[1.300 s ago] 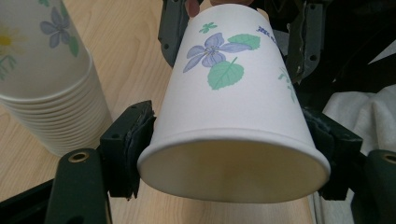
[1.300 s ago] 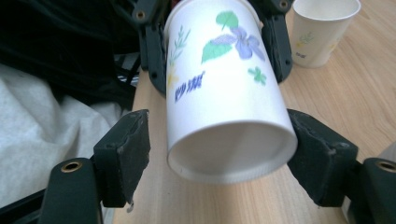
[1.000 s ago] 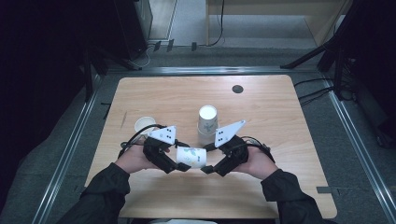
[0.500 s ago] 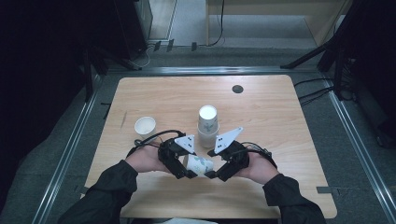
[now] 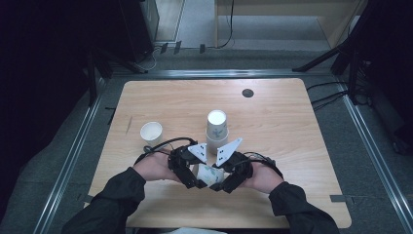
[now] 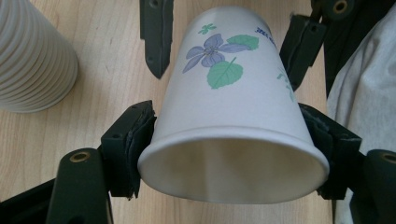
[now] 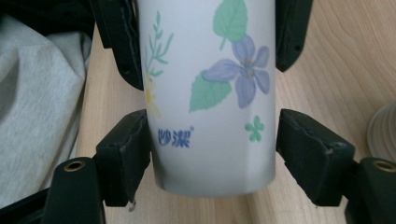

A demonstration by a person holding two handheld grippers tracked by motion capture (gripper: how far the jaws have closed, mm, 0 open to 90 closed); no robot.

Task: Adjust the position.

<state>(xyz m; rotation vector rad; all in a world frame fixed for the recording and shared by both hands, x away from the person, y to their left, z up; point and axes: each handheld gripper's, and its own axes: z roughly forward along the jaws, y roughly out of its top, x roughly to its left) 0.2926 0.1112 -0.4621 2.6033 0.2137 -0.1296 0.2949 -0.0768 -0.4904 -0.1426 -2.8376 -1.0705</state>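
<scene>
Though dimly seen, flowered paper cup

Beyond my work a lone white cup stands open-mouthed on the left of the wooden bench, a stack of upturned ribbed cups rises mid-bench, and a small dark disc sits near the far edge.

The person wears black long sleeves that reach to the wrists. Each hand-held gripper, the left and the right, is black with a pale grey three-cornered plate on top and a black cable looping behind it. Up close, the blocky black jaws carry padded faces and brass-ringed screw holes.
</scene>
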